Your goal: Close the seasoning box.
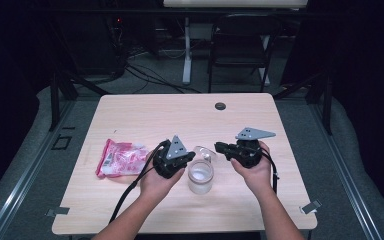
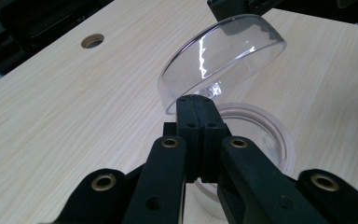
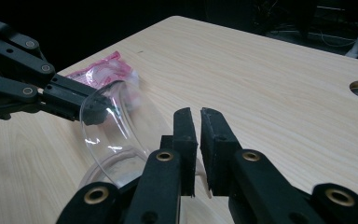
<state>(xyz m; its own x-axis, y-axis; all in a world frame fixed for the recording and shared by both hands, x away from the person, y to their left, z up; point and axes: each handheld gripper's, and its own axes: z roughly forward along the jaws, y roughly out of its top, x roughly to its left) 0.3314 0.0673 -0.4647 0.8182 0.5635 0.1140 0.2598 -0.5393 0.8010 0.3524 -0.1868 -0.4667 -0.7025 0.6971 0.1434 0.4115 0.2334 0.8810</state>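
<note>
A: Closest in, what are the two grippers doing?

B: The left gripper (image 2: 196, 100) is clamping tight on the near rim of the clear lid (image 2: 223, 56) and holding it tilted, off the jar. The right gripper (image 3: 200, 114) is sitting with a thin gap between its jaws. The lid's edge is running just beside them, and I'm not seeing the pads press on it.

A: And the jar?

B: The jar (image 2: 265, 135) is standing upright right under the left gripper's tips, between the two hands, mouth open.

A: Which step, then?

B: I'm reading it as lid removal, with the lid already lifted clear and only the left one carrying it.

A: What's the next move calling for?

B: Probably swinging the lid away from the jar and setting it down flat. The left grip needs to stay firm, since the plastic looks slippery, and the right jaws need to back off so they aren't snagging the rim.

A: Anything farther out?

B: A pink packet (image 1: 122, 157) is lying on the table (image 1: 145, 115) beyond the left gripper's outer side, well apart from the jar.
</note>
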